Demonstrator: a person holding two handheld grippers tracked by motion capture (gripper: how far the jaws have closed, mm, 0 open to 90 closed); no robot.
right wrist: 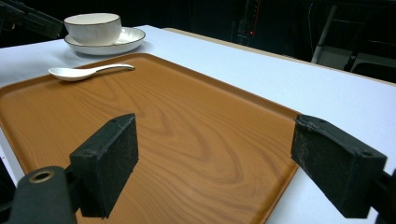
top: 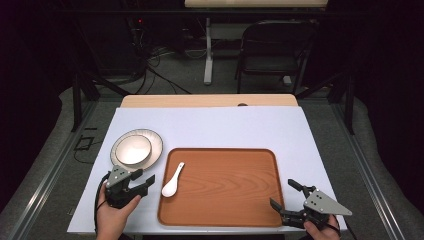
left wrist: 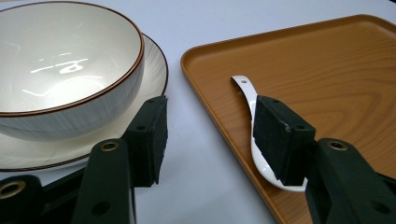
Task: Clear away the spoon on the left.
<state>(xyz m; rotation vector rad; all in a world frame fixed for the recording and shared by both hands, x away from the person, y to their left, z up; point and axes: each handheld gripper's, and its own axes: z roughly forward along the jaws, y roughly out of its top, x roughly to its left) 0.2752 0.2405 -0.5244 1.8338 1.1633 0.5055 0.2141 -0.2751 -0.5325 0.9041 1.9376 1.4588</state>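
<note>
Spoon (top: pixel 172 181) lies slantwise on tray (top: pixel 225 210); handle points away toward upper right.

Left gripper (top: pixel 142 181) and right gripper (top: pixel 284 195), each hand-held, jaws apart, low at the near edge

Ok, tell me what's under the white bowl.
The bowl sits on a white plate with a dark rim, off the tray. The plate's middle is covered by the bowl, so anything there can't be seen.
</note>
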